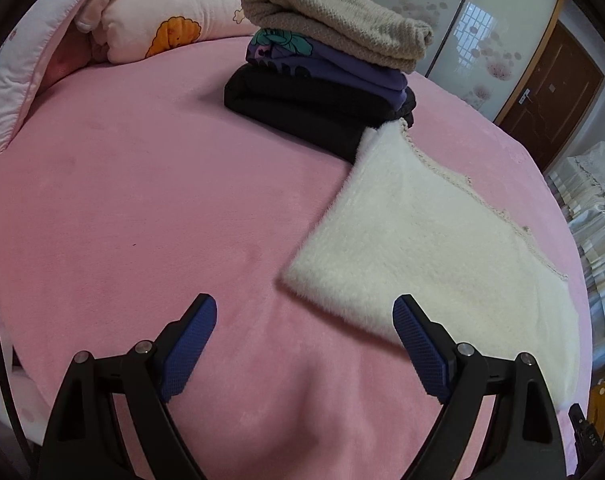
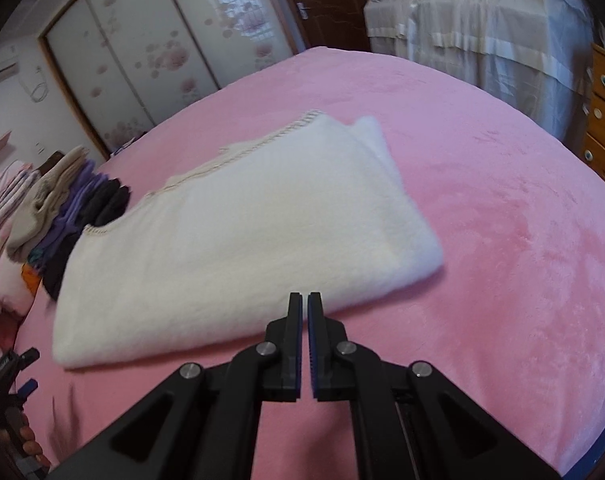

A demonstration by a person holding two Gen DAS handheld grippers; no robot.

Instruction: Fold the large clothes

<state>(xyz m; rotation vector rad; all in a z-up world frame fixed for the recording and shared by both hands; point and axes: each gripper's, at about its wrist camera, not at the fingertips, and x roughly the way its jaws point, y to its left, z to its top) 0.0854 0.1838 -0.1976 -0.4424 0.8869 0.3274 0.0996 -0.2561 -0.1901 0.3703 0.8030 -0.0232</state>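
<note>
folded white fleece (image 2: 238, 220), pink bed (image 2: 502, 240)

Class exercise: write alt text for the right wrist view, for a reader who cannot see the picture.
A folded white fleece garment lies on a pink bed, just beyond the right tool, whose two fingers are closed together on nothing. At the far left stands a stack of folded clothes, beige on top, then purple, then black, touching the garment's far corner.

Hidden and cut-off parts

The black garment (image 1: 302, 108) lies mostly buried under the stack; the white fleece (image 1: 434, 248) covers its near corner, and the fleece's own underside is perhaps folded double.
</note>
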